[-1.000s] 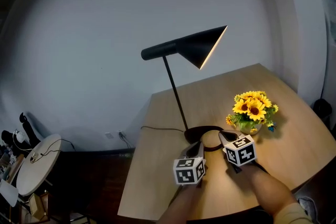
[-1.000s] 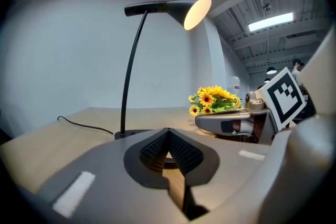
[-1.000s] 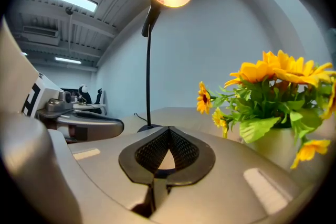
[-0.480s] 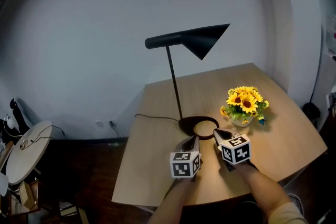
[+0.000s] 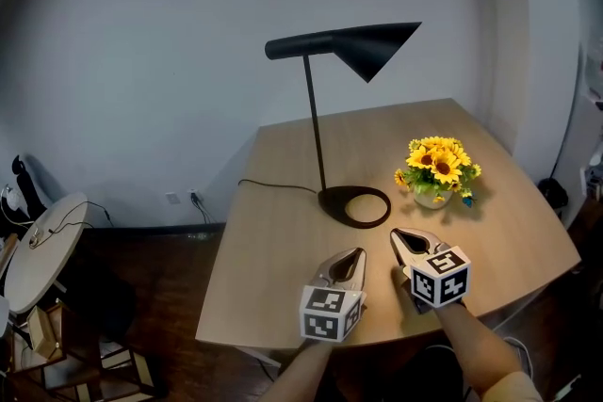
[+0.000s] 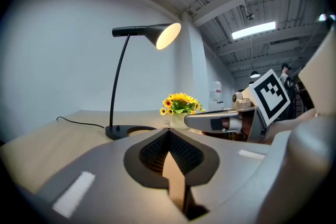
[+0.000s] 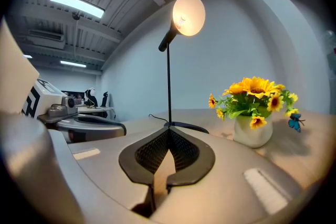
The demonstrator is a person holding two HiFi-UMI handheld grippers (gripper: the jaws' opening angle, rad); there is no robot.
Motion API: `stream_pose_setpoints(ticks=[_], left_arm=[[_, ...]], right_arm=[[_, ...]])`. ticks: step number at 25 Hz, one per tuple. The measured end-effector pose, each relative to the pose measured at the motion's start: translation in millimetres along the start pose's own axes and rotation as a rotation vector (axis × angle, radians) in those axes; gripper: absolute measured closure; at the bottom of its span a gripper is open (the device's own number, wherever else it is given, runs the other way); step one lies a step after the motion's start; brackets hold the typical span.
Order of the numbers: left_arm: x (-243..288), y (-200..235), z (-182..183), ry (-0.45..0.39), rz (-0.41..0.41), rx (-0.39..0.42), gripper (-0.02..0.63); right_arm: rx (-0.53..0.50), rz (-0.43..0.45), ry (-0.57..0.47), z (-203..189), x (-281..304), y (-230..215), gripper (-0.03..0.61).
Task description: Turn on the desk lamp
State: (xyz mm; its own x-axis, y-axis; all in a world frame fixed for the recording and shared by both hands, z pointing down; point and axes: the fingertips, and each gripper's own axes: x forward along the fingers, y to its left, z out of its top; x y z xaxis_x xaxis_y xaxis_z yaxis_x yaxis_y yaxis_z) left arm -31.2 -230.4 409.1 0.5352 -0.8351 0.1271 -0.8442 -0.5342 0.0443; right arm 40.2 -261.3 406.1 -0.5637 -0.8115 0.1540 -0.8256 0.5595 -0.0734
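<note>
A black desk lamp stands on the wooden table (image 5: 283,240), with a cone shade (image 5: 363,47) on a thin pole and a ring base (image 5: 355,205). The shade's inside glows in both gripper views: shade (image 6: 164,35), shade (image 7: 188,14). My left gripper (image 5: 355,254) and right gripper (image 5: 400,236) hover side by side, both shut and empty, a short way in front of the base and apart from it. Beyond the left gripper's (image 6: 169,132) closed tips lies the base (image 6: 128,131). The right gripper (image 7: 169,131) points at the pole and base (image 7: 184,126).
A white vase of sunflowers (image 5: 435,170) stands right of the lamp base, close to the right gripper's path. The lamp cord (image 5: 273,187) runs off the table's left edge. A round side table (image 5: 42,254) sits lower at the far left. A wall is behind.
Both grippers have drawn back from the lamp base toward the table's near edge. The head view has risen and shows more of the table.
</note>
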Motion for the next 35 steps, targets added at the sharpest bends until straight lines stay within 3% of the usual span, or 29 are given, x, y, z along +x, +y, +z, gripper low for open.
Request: stream_pose_setpoints(ticks=[15, 26, 35], left_arm=[[-85, -63, 21, -0.073, -0.038, 0.072, 0.616], [-121, -79, -16, -0.042, 0.023, 0.103, 0.615], [-146, -87, -47, 0.007, 0.047, 0.066, 0.615]], right_arm=[[-0.035, 0.063, -0.041, 11, -82, 72, 0.578], [-0.027, 0.068, 0.025, -30, -127, 100, 0.578], [0.028, 0.068, 0.072, -69, -148, 114, 0.578]])
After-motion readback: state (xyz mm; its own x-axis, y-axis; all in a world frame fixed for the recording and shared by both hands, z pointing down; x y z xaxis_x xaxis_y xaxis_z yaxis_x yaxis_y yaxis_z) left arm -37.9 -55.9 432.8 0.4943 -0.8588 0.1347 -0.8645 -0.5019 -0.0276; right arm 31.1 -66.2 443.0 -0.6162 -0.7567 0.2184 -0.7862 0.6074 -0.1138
